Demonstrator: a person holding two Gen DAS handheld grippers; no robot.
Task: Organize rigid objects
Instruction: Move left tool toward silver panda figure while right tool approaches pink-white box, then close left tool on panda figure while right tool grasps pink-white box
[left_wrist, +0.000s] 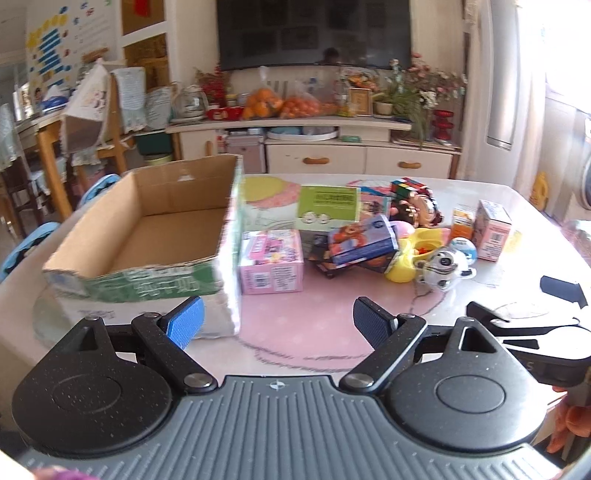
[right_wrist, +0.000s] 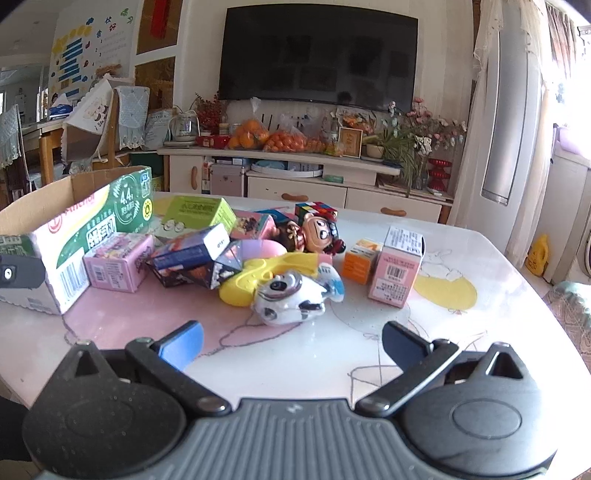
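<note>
Both your tools hang wide open and empty, and the panda toy lies on the surface dead ahead of your right tool, nearer than your left tool, cardboard box off left.

far wall: dark tv | cabinet below: bagged oranges, potted flowers | far left: wooden chairs

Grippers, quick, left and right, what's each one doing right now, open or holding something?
Left gripper: open, holding nothing, above the table.
Right gripper: open, holding nothing, short of the toy pile.
</note>
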